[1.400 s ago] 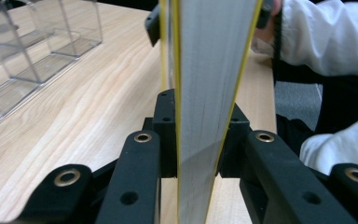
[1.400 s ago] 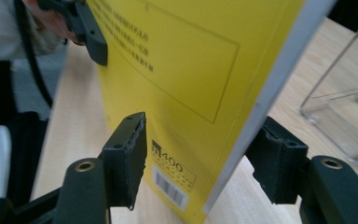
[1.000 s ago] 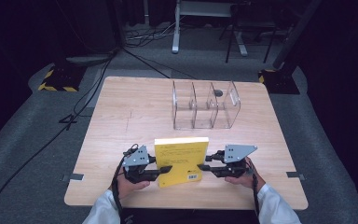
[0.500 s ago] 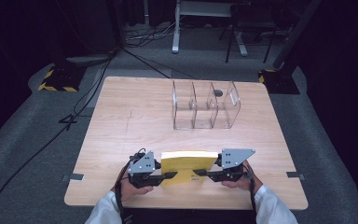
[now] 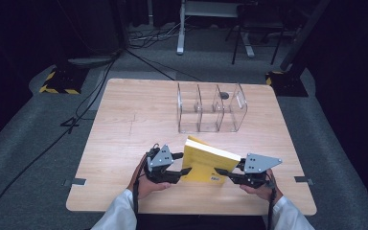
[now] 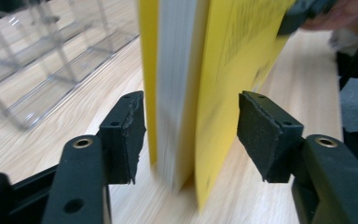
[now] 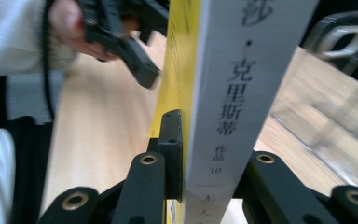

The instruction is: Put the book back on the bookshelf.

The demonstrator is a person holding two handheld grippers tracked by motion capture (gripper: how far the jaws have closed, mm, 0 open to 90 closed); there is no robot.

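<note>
Far beyond the left gripper [image 5: 186,170], a yellow-and-black striped base [image 5: 60,81] sits on the grey floor [image 5: 24,143], with black cables [image 5: 146,39] near a white stand [image 5: 180,28].

A pale wood-grain bench [image 5: 124,120] with a matt finish is seen; a clear glossy plastic organiser [image 5: 212,108]; a book [image 5: 203,160] with smooth yellow covers and white paper pages; matt black jaws faced with rough pads

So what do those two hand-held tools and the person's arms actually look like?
Each gripper, left and right, is black, with a grey three-cornered plate on top and two black jaws. The jaws carry rough dark pads and brass-ringed holes. A thin black cable trails back from each along the arm. The person wears white sleeves.
</note>
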